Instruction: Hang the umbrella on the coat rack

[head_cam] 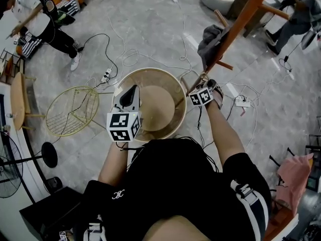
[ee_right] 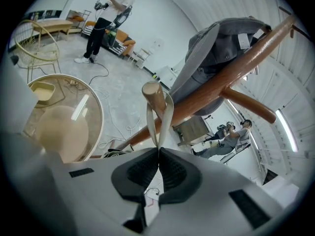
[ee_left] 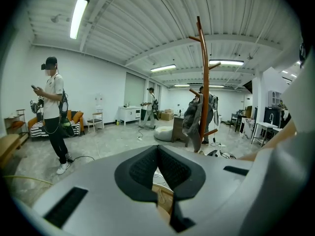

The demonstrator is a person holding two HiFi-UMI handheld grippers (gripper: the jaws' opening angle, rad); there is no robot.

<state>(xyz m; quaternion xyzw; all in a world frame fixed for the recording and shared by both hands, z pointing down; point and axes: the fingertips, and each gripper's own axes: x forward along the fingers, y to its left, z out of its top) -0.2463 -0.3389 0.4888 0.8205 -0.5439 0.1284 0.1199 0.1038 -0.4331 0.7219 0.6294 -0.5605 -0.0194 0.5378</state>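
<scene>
The red-brown wooden coat rack [head_cam: 242, 20] leans across the upper right of the head view, with a grey jacket [head_cam: 210, 39] hanging on it. My right gripper [head_cam: 199, 84] is at the rack's lower part. In the right gripper view, that gripper [ee_right: 158, 154] is shut on a beige strap loop [ee_right: 166, 113] that passes around a tan peg end [ee_right: 152, 90]. The umbrella's body is hidden from every view. My left gripper [head_cam: 131, 92] hovers over the round table, shut [ee_left: 157, 151] with nothing between its pads.
A round glass-topped table [head_cam: 173, 92] stands right in front of me and a gold wire chair [head_cam: 72, 109] to its left. Cables and a power strip [head_cam: 242, 103] lie on the floor near the rack's foot. Other people stand further off.
</scene>
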